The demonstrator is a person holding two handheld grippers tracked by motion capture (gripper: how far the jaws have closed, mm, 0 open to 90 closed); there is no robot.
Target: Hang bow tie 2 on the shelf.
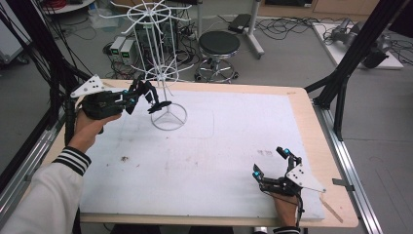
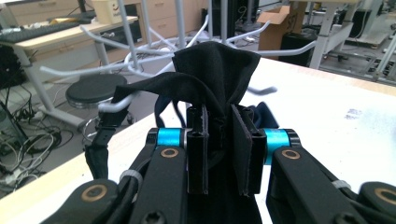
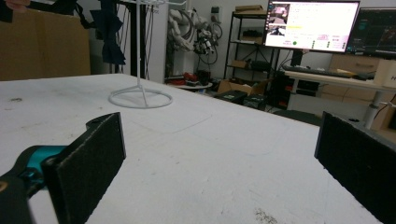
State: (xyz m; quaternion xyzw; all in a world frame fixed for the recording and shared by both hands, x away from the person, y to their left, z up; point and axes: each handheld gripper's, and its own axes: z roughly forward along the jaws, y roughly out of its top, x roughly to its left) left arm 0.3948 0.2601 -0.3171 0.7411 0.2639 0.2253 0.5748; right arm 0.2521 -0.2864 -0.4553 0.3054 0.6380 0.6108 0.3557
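My left gripper [image 1: 147, 97] is at the far left of the table, beside the white wire rack [image 1: 160, 46], and is shut on a black cloth [image 1: 159, 105]. In the left gripper view the black cloth [image 2: 215, 70] bunches up out of the closed jaws of the left gripper [image 2: 219, 114], and part of it drapes over a white rack arm [image 2: 114, 103]. My right gripper [image 1: 269, 162] rests low at the table's near right, open and with nothing in it. Its two pads [image 3: 93, 154] stand wide apart over the white mat, facing the rack's ring base [image 3: 140, 99].
A white mat [image 1: 219, 141] covers most of the wooden table [image 1: 311, 126]. The rack's ring base [image 1: 169, 118] stands on the mat at the far left. A black stool [image 1: 219, 46] and cables lie on the floor beyond the table's far edge. Black frame posts [image 1: 350, 58] rise at the right.
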